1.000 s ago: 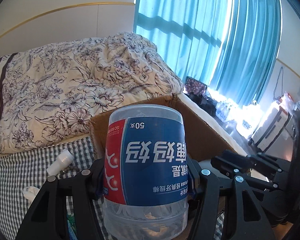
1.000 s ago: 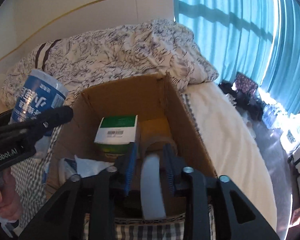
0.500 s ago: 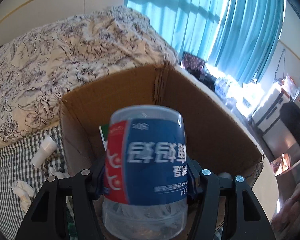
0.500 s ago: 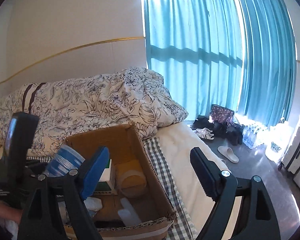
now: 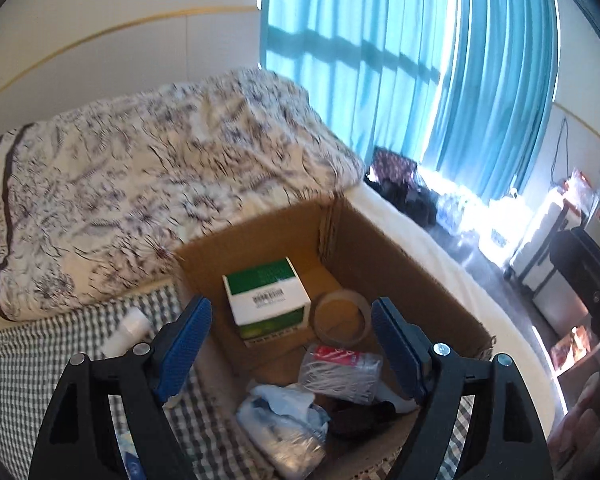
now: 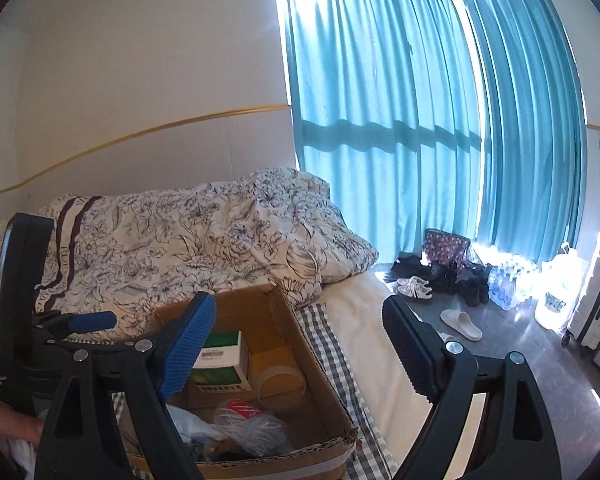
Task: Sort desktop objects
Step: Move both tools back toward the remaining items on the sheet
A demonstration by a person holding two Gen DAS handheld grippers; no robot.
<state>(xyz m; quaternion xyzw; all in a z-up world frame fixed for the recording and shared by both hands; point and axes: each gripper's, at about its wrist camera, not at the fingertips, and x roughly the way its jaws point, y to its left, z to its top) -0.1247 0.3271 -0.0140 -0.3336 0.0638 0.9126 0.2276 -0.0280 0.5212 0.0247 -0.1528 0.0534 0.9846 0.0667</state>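
Cardboard box (image 5: 400, 256) sits open on the bed, on a checked cloth (image 5: 28, 368), and fills the lower middle of the left wrist view. The left claw (image 5: 290, 344) hangs above it with its blue-padded fingers (image 5: 188, 336) spread wide and nothing between them. Inside the box, a green and white carton (image 5: 266, 300) stands toward 11 o'clock, with a roll of brown tape (image 5: 342, 316) just beside it at its 3 o'clock. Nearer the claw lies a clear plastic tub (image 5: 340, 372) on its side (a red patch of its label faces up), and at its 7 o'clock sits crumpled blue-white packaging (image 5: 284, 416). Outside the box, at 9 o'clock, a small white bottle (image 5: 126, 332) lies on the cloth.

The right claw (image 6: 296, 348) is also wide open and empty, held over the box's right edge. In its view the box (image 6: 300, 332) lies at 7 o'clock, with the carton (image 6: 220, 360), tape roll (image 6: 278, 380) and tub (image 6: 248, 420) visible inside. The left claw's black body (image 6: 20, 280) shows at 9 o'clock. A floral duvet (image 6: 200, 236) is heaped behind the box, teal curtains (image 6: 420, 120) hang at 1 o'clock, and shoes (image 6: 416, 284) and a slipper (image 6: 462, 324) lie on the floor at 3 o'clock.
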